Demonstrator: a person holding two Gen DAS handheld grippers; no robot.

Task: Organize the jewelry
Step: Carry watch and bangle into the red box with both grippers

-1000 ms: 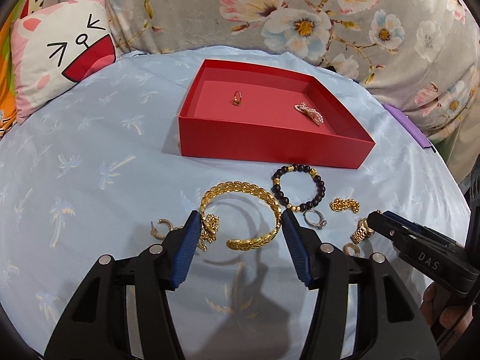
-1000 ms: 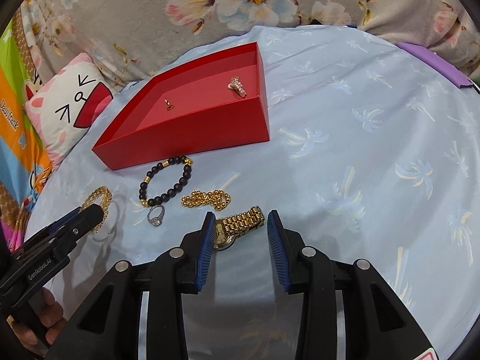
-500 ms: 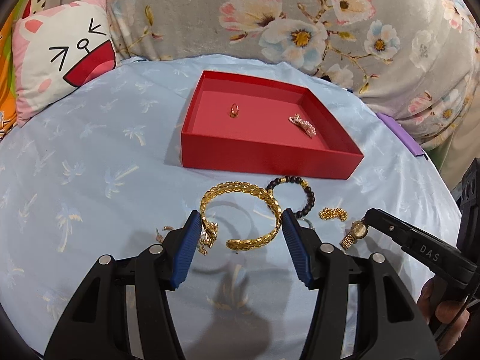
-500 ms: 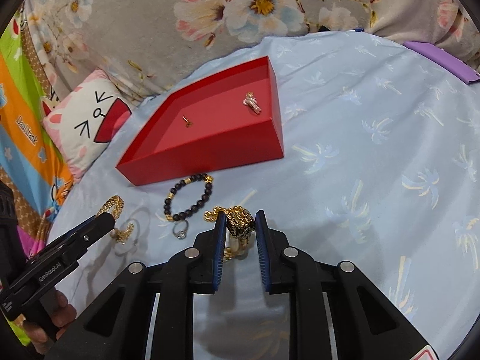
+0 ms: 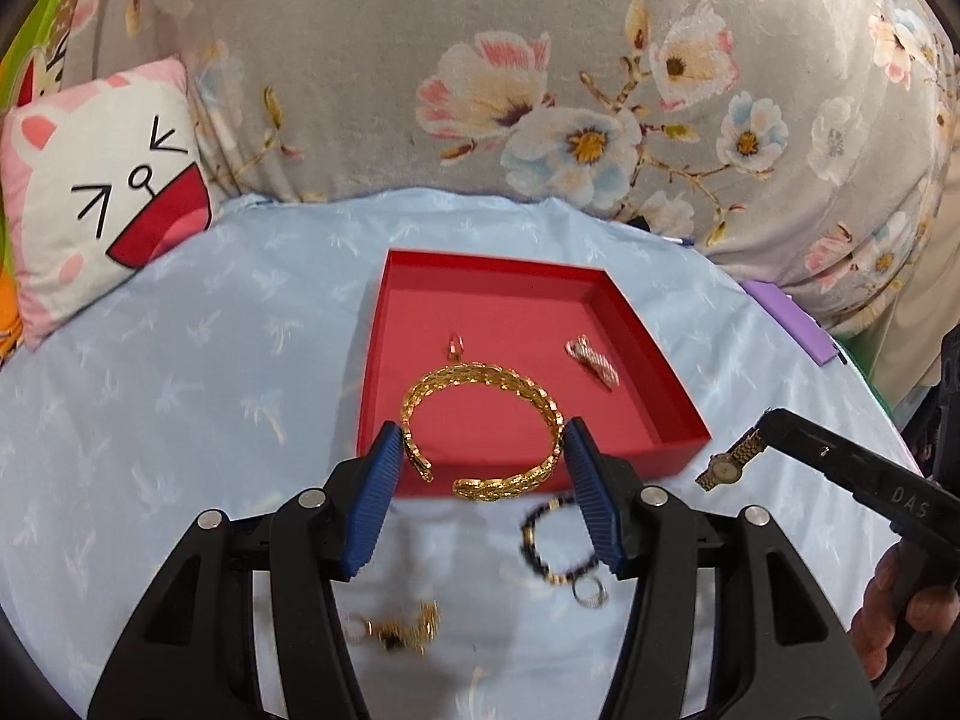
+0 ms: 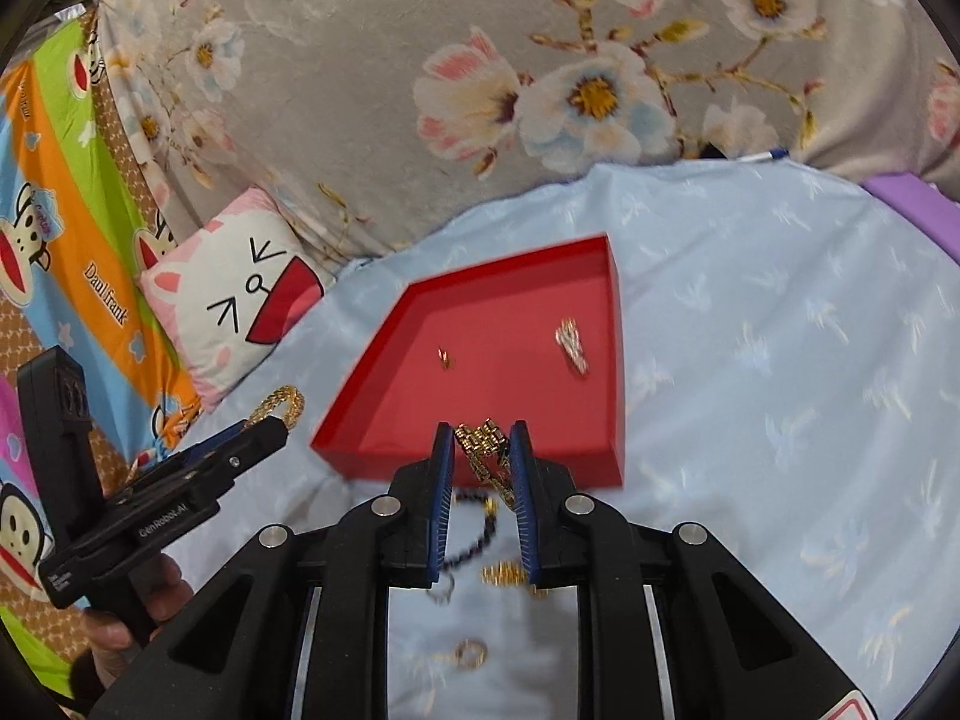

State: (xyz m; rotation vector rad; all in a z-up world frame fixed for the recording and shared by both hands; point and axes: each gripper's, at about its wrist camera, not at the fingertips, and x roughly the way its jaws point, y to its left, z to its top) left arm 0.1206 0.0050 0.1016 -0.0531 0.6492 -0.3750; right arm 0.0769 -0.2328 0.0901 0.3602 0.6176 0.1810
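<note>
While both of my hands have come up off the bed (image 5: 180,372), each one now carries a piece toward the red box (image 5: 624,324). My left gripper (image 5: 483,450) holds the gold bangle (image 5: 480,420) clamped across its width, and the bangle now hangs over the box's near edge instead of lying on the sheet in front of the box. My right gripper (image 6: 480,456) has just been closing, and its pads now pinch the gold watch (image 6: 483,450) by the band, lifted just short of the box's near wall. Inside the box a small ring (image 5: 454,345) and a pearly clip (image 5: 591,360) already lie on the floor. In front of the box, the dark bead bracelet (image 5: 552,546), a silver ring (image 5: 588,591) and some blurred gold pieces remain on the bed. I judge two more items are nearly sorted; lowering and releasing them inside comes next.
</note>
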